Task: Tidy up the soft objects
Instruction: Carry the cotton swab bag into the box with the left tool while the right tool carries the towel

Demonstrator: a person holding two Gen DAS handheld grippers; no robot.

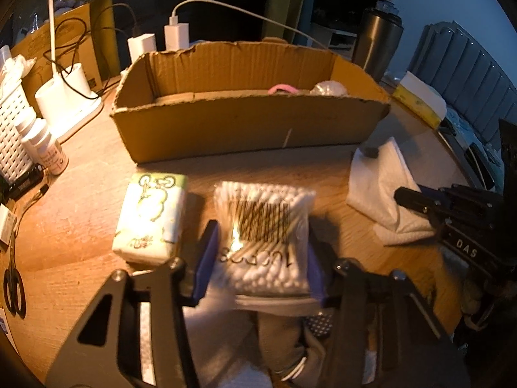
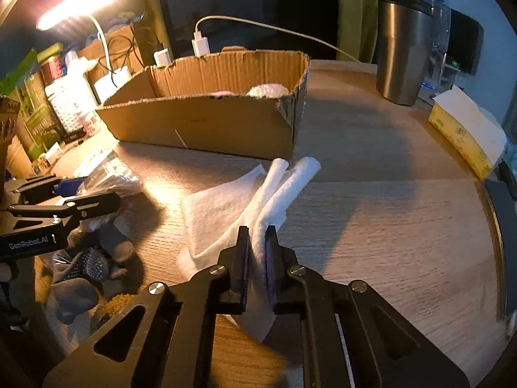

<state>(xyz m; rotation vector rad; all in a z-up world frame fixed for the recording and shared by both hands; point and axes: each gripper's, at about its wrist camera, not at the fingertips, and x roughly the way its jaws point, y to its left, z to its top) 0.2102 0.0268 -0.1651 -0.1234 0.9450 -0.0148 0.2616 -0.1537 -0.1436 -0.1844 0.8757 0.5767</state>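
Note:
My left gripper [image 1: 261,245] is shut on a clear bag of cotton swabs [image 1: 265,223] and holds it above the wooden table, in front of the open cardboard box [image 1: 248,123]. The box holds a pink item [image 1: 282,89] and a white bubbly bundle [image 1: 328,89]. A green tissue pack [image 1: 152,213] lies left of the bag. My right gripper [image 2: 257,239] is shut on a white folded cloth [image 2: 232,207] that lies on the table; the cloth also shows in the left wrist view [image 1: 384,187]. Grey socks [image 2: 84,271] lie under my left gripper [image 2: 80,194].
A steel tumbler [image 2: 404,55] and a yellow tissue box [image 2: 465,132] stand to the right. Chargers with cables [image 1: 176,34], a white basket [image 1: 13,129], small bottles [image 1: 45,148] and scissors [image 1: 13,284] crowd the left side. The round table edge [image 2: 494,226] curves at right.

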